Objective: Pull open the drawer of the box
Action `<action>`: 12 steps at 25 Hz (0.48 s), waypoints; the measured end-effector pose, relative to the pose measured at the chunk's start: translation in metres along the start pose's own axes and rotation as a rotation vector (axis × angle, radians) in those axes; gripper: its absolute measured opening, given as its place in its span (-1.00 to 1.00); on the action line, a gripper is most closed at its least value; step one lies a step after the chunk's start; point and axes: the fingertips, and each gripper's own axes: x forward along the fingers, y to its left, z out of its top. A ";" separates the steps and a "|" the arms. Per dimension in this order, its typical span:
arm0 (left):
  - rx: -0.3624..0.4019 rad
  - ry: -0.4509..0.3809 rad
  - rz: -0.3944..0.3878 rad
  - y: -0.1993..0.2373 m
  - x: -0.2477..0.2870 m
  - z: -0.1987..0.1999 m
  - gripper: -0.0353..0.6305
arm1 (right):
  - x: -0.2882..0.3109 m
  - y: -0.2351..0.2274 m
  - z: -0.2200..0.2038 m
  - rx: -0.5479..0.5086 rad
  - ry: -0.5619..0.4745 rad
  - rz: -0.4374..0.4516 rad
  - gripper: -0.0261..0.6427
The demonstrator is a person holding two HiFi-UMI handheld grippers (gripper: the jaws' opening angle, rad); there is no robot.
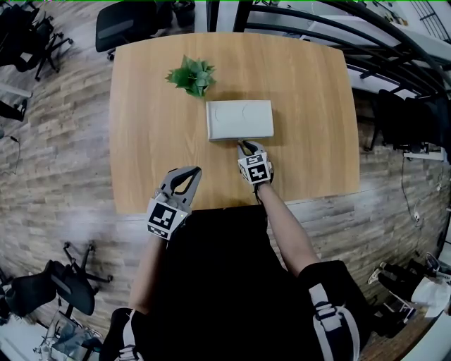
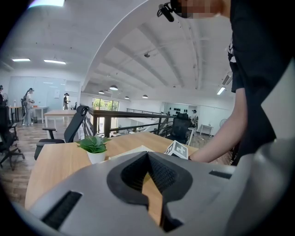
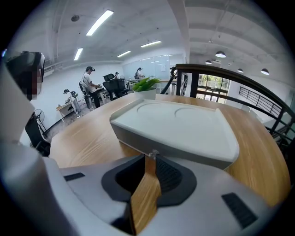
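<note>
A flat pale-grey box (image 1: 239,119) lies in the middle of the wooden table (image 1: 141,141); its top has two round recesses. In the right gripper view its front face (image 3: 179,124) fills the middle, with a small metal drawer knob (image 3: 152,153) at the centre of the front. My right gripper (image 1: 245,145) is up against that front, its jaws closed around the knob (image 3: 151,156). The drawer looks flush with the box. My left gripper (image 1: 192,171) hovers near the table's front edge, left of the box, shut with nothing in it (image 2: 147,154).
A small potted green plant (image 1: 192,75) stands just behind the box's left corner, and also shows as the plant (image 2: 94,146) in the left gripper view. Office chairs (image 1: 134,21) and a dark railing (image 1: 394,42) surround the table. The person's body is at the near edge.
</note>
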 end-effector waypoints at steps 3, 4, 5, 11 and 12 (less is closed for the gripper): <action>-0.007 0.006 0.001 0.001 -0.002 -0.003 -0.82 | 0.004 0.000 -0.002 0.016 0.006 -0.006 -0.69; -0.008 0.008 0.001 0.001 -0.003 -0.004 -0.82 | 0.005 -0.001 -0.002 0.020 0.005 -0.010 -0.68; -0.008 0.010 0.000 0.001 -0.003 -0.005 -0.82 | 0.005 -0.002 -0.001 0.025 0.002 -0.015 -0.67; -0.004 0.016 -0.012 0.000 0.000 -0.005 -0.82 | 0.007 -0.005 -0.001 0.027 -0.002 -0.031 -0.67; -0.003 0.015 -0.014 0.000 0.001 -0.005 -0.82 | 0.006 -0.005 0.000 0.028 -0.004 -0.034 -0.67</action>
